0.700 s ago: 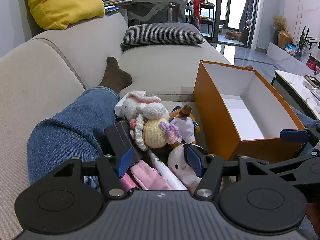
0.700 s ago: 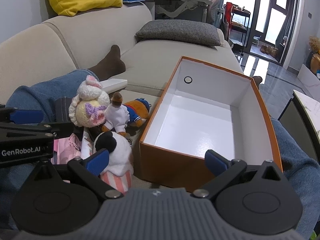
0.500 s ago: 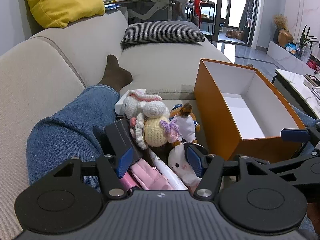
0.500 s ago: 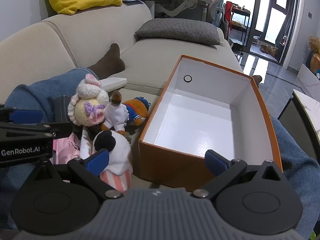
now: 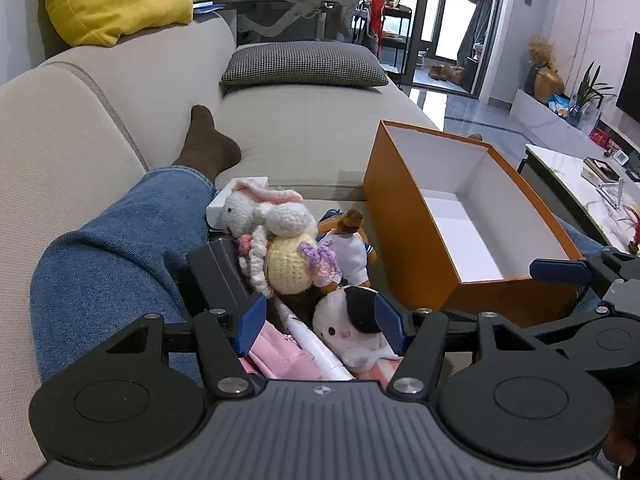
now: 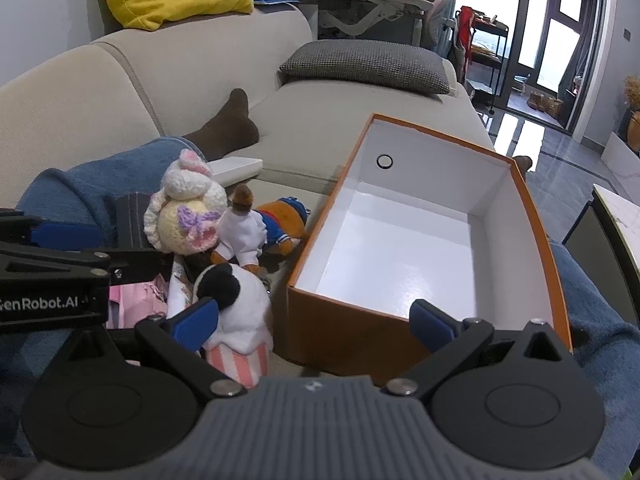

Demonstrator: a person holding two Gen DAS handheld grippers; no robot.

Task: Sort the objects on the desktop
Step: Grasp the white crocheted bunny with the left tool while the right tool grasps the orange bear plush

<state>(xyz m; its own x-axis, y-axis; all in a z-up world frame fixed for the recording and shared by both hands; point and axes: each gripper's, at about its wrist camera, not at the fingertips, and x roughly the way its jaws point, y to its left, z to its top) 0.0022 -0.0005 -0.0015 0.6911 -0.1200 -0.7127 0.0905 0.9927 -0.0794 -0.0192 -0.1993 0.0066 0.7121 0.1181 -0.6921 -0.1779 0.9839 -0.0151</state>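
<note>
- Left wrist view: your left gripper (image 5: 322,322) has its jaws spread over the heap of toys, pinching nothing. The white plush with the black ear (image 5: 352,336) lies just beside the right-hand pad, with a pink pouch (image 5: 276,356) and a white tube (image 5: 316,346) crowded against the other pad. If you close here, you may catch the pouch or tube along with the plush, or clip only its soft ear so that it slips.
- Left wrist view: the crochet rabbit (image 5: 264,212) sits on top of the yellow crochet doll (image 5: 286,266), leaning on a dark case (image 5: 216,276). Pulling one toy out from underneath could topple the stack onto your denim-clad leg (image 5: 112,248) or off the sofa (image 5: 304,136).
- Right wrist view: your right gripper (image 6: 314,320) is spread as wide as it goes and holds nothing; one pad is close by the plush, the other hangs over the orange box (image 6: 352,328), which is empty. Its near wall is right under that pad, so a careless dip could knock or tip the box.
- Right wrist view: the left tool's arm crosses close by, so both grippers reaching for the same plush could collide.
</note>
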